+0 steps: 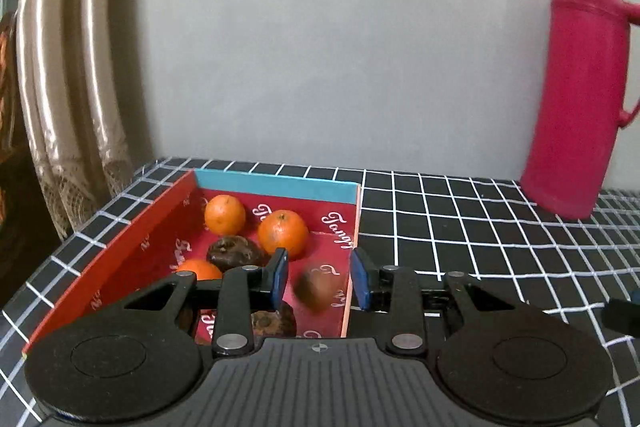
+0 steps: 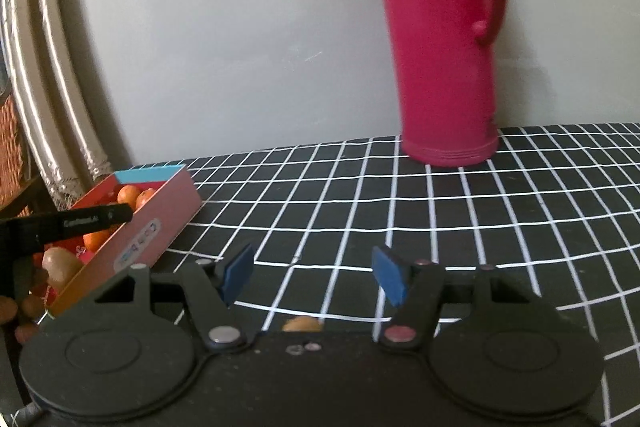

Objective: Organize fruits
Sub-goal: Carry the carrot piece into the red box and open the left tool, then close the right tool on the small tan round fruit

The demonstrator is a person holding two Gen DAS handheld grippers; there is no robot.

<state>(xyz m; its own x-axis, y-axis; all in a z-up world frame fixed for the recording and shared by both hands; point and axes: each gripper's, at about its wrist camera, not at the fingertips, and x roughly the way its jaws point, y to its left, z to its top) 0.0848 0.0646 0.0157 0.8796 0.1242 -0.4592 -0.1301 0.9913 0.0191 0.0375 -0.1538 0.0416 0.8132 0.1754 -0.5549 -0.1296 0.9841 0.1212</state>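
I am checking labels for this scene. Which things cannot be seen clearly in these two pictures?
- Left wrist view: brown fruit in the red box, motion-blurred; kind unclear.
- Left wrist view: dark fruit, half hidden by the left hand-held gripper.
- Right wrist view: tan object, mostly behind the right hand-held gripper.
- Right wrist view: pink flask, top cut off by the edge.

Black grid-patterned table (image 2: 400, 211)
A red box (image 2: 160, 227) sits left of the pink flask (image 2: 440, 67), well apart, both directly on it.
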